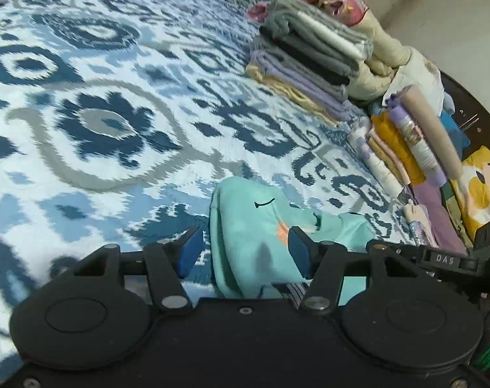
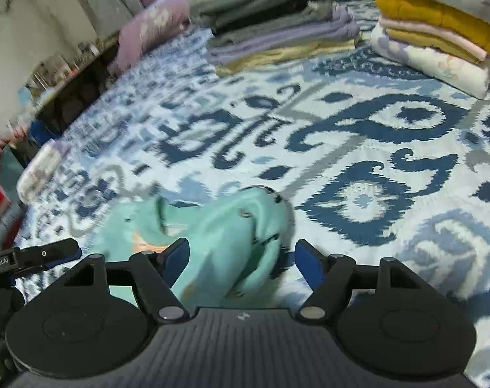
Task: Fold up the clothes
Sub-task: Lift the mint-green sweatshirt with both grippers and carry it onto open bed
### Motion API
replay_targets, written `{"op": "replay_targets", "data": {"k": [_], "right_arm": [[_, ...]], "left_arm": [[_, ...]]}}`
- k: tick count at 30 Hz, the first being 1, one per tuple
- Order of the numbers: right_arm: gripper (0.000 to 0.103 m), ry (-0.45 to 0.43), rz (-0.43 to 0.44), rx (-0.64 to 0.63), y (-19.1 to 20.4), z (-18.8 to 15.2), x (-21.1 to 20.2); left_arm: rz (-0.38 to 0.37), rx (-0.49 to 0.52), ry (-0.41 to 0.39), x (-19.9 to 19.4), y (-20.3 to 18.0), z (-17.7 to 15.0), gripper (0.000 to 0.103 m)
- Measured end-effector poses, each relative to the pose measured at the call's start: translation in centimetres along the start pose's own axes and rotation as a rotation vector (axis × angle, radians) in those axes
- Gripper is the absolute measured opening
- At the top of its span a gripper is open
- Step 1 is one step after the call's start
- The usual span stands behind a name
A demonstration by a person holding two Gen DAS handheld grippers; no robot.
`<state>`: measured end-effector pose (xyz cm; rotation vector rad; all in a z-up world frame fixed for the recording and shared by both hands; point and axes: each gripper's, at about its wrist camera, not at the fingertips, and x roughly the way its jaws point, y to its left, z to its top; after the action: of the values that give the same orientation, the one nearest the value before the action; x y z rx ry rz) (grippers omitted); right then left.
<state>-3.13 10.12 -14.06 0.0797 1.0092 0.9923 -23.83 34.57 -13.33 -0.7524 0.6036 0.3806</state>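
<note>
Two grippers hang over a bed whose cover carries a bold blue, grey and white pattern, and between them lies one small mint-green garment. In the left wrist view the left gripper has its blue-padded fingers spread wide apart, released, with the bunched green cloth lying between them on the near part of the bed; the right-hand pad sits against or just over the cloth, but nothing is pinched. A small closed-eye face and an orange patch are printed on the fabric. At the right edge of that view the tip of the other tool shows, with lettering on it. In the right wrist view the right gripper is likewise open, its fingers well apart, and the green garment is heaped between them and off to the left — blurred, so its folds cannot be told exactly. Far across the bed stand piles of folded clothes: a stack of grey, black, lilac and cream pieces, and to its right a second stack with mustard, pink and floral white layers. A pinkish pillow lies at the far left in the right wrist view, and a yellow cartoon-print cushion shows at the right edge of the left view.
</note>
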Motion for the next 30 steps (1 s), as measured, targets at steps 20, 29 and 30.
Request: {"op": "replay_targets", "data": {"k": [20,29,30], "right_arm": [[0.022,-0.113,0.088,-0.12,3.9,14.4,2.3],[0.022,-0.613,0.221,-0.26,12.8,23.8,-10.6],[0.022,-0.644,0.236,-0.276,13.5,24.1,-11.8]], "left_arm": [[0.056,0.307,-0.136,-0.8,-7.9,15.3,0.013],[-0.032,0.458,-0.647,-14.3,-14.6,21.8,0.013],[-0.025,0.475,-0.652,-14.6,-14.7,21.4,0.013]]}}
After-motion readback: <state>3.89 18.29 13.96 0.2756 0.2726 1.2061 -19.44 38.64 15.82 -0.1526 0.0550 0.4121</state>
